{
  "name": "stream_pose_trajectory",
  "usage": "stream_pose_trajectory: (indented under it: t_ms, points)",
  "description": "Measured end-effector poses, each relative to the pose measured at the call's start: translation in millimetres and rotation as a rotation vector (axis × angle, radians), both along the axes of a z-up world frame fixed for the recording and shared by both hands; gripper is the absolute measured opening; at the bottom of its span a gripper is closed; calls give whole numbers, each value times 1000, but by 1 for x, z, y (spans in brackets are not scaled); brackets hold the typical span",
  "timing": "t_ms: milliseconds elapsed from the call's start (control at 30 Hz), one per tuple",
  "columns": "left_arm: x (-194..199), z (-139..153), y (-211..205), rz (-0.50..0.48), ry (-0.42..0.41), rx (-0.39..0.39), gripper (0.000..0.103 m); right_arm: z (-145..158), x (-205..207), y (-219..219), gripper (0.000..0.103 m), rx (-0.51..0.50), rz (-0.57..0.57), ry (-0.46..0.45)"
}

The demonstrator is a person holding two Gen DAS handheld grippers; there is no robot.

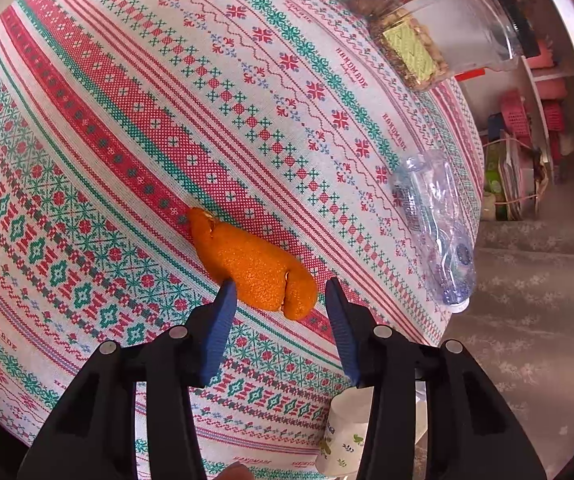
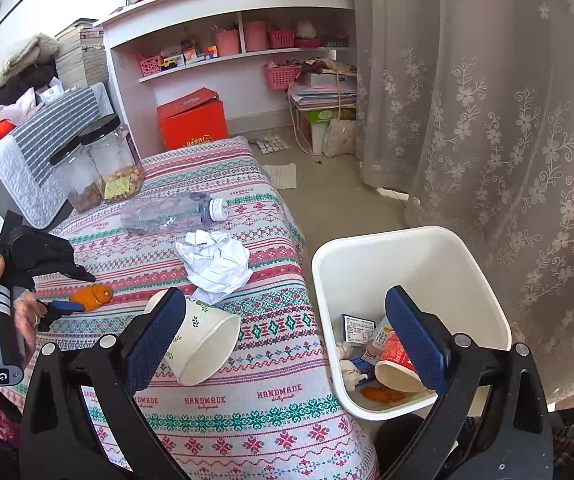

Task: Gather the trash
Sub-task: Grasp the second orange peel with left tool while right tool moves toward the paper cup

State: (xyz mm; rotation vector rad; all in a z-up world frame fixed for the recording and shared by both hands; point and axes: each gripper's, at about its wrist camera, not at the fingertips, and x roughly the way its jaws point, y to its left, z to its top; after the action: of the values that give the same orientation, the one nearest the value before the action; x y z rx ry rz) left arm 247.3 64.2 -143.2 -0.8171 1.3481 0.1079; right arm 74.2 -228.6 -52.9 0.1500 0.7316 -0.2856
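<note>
Orange peel (image 1: 253, 264) lies diagonal, near end between parted jaws.

The left wrist view looks steeply down, close over the patterned tablecloth (image 1: 127, 120) and an orange peel (image 1: 251, 264). The right wrist view sits higher and farther back, facing across the table toward shelves (image 2: 227, 20). Both share the peel (image 2: 91, 296) and crushed bottle (image 1: 435, 224).

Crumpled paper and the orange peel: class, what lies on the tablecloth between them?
Nothing: in the right wrist view, only bare patterned tablecloth lies between the crumpled paper and the orange peel.
</note>
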Motion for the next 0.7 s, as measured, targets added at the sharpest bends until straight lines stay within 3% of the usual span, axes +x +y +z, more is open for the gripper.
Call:
stream_pose_trajectory:
  t_ms: [367, 467, 533, 567, 700]
  points:
    - [19, 0, -23, -31, -41, 163, 41, -15, 12, 4, 96, -38, 64, 92]
    - [20, -5, -15, -20, -46, 133, 35, -15, 14, 10, 96, -72, 96, 102]
    - [16, -3, -9, -41, -69, 107, 24, -16, 18, 16, 96, -102, 132, 118]
    - [14, -2, -6, -51, -82, 89, 11, -16, 20, 19, 96, -110, 148, 125]
    - [0, 13, 4, -96, -103, 74, 10, -16, 28, 22, 96, -88, 197, 153]
